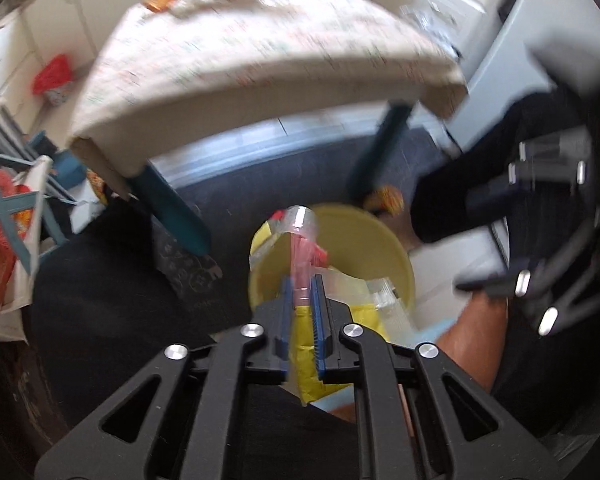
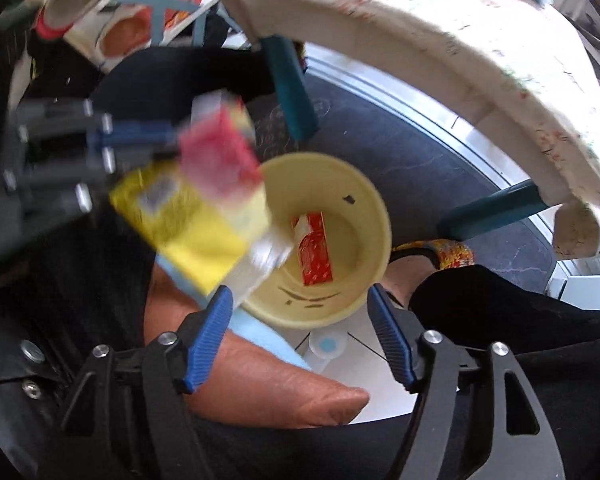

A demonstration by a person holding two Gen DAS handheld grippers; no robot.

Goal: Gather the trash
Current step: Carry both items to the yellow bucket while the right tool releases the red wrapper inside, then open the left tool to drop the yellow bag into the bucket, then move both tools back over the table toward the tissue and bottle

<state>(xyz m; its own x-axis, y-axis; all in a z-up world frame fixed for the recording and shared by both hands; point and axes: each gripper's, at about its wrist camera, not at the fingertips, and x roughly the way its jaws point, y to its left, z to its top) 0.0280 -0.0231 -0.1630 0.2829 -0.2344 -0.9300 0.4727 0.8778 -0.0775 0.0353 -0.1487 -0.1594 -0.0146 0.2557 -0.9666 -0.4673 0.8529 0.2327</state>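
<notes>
Hanging just above the yellow bin (image 2: 328, 240), a bundle of wrappers (image 2: 204, 200) is pinched by the left gripper (image 1: 303, 300) while the right gripper (image 2: 300, 332) is spread empty; next, by judgement, the pinch must be released over the rim.

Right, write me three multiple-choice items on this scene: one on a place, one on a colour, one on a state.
1. Where does the red packet lie?
A. on the table
B. inside the bucket
C. on the rug

2. What colour is the bucket?
A. yellow
B. green
C. black

3. How is the right hand-held gripper?
A. shut on a wrapper
B. shut on the bucket rim
C. open and empty

Answers:
1 B, it rests on the bucket's floor.
2 A, its wall and rim are pale yellow.
3 C, its blue pads stand wide apart with nothing between.
</notes>
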